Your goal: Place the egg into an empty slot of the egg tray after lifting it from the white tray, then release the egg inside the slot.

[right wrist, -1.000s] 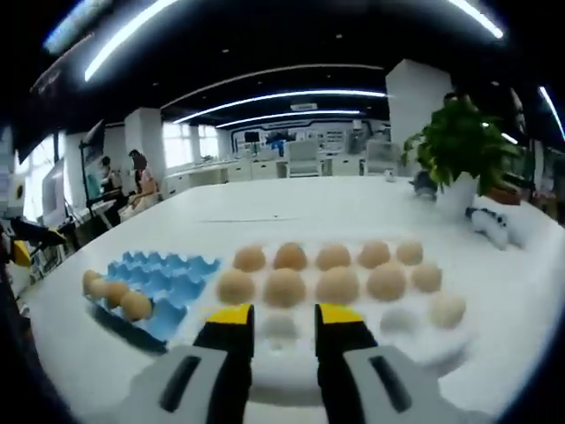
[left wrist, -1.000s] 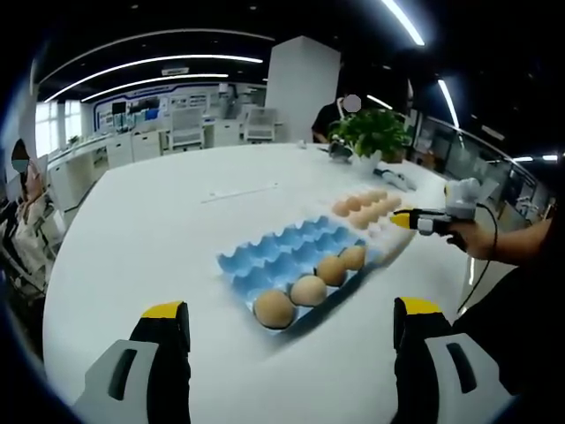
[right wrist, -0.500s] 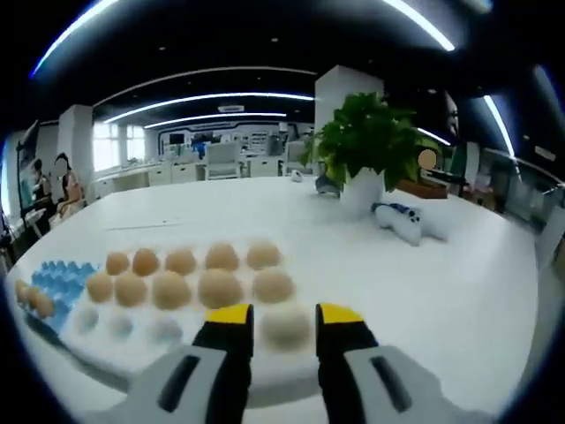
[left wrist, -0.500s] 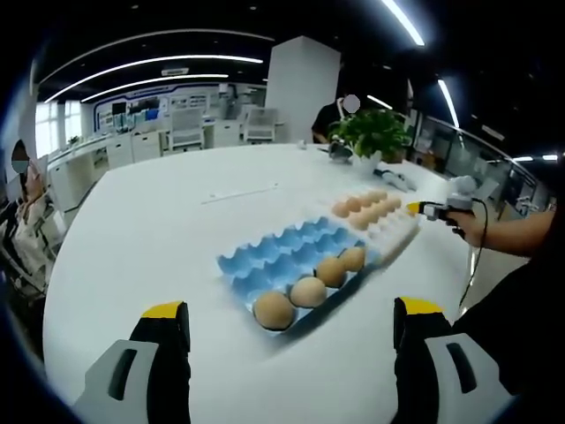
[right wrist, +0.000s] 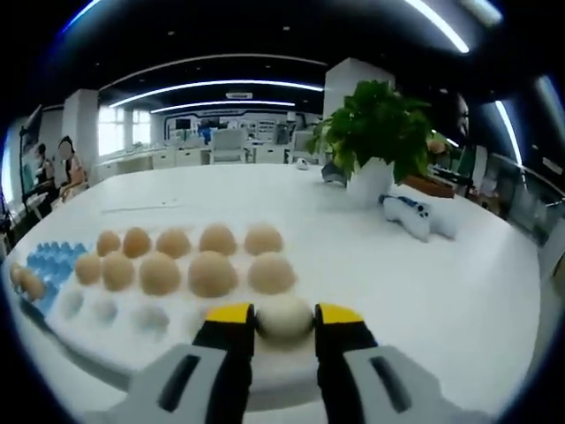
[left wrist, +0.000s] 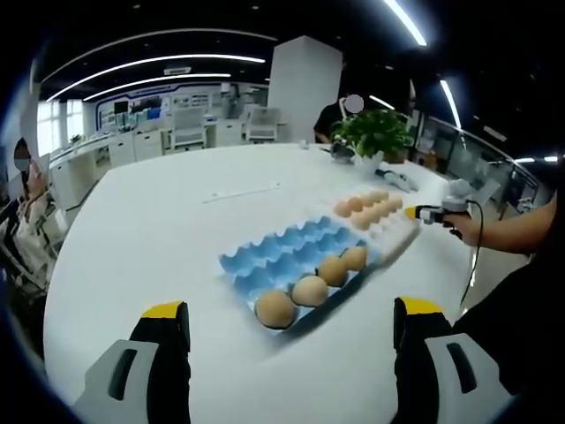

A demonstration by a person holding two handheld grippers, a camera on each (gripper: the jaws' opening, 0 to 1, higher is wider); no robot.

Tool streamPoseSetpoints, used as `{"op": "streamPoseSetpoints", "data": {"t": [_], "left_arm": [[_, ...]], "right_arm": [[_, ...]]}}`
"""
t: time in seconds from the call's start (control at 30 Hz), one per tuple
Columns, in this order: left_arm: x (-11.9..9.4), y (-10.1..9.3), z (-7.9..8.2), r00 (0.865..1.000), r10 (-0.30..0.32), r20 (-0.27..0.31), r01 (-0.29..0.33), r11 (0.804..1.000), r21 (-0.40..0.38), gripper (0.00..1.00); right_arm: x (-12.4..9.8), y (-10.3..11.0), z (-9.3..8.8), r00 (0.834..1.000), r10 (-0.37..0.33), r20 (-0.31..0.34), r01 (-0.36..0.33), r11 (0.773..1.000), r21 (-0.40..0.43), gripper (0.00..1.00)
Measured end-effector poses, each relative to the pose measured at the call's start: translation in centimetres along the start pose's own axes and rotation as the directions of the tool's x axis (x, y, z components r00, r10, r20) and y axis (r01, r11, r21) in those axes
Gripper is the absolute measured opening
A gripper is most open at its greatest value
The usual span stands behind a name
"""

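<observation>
Egg sits in white tray, flanked by right gripper jaws, contact unclear; lift, transfer and release remain

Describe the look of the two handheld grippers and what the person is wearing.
Both grippers have light grey jaws capped with yellow tips and black inner faces, with a dark slot on each grey body. The left gripper shows this up close, as does the right gripper. Seen from the left gripper view, the right gripper has a whitish body and a thin dark cable hanging from it. The person's clothing looks dark.
</observation>
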State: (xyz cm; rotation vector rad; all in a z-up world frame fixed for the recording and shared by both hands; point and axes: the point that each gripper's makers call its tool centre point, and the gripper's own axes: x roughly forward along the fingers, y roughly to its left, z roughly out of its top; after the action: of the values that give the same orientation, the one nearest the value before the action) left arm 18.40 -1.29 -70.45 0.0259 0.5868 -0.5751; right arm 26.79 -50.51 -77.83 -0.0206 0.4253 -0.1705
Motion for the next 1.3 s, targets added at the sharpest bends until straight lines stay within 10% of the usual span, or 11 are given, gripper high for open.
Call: {"op": "streamPoseSetpoints", "data": {"t": [0.63, 1.3], "left_arm": [[-0.2, 0.3, 0.3, 1.0, 0.003, 0.016, -0.003, 1.0, -0.001, 0.96], [0.1, 0.0, 0.3, 1.0, -0.01, 0.015, 0.01, 1.0, 0.002, 0.96]], "right_arm": [[-2.3, 1.0, 2.1, 0.997, 0.026, 0.067, -0.036, 0.988, 0.15, 0.26], [-3.8, 11.0, 4.7, 0.958, 0.262, 0.114, -0.276, 0.951, 0.136, 0.26]]}}
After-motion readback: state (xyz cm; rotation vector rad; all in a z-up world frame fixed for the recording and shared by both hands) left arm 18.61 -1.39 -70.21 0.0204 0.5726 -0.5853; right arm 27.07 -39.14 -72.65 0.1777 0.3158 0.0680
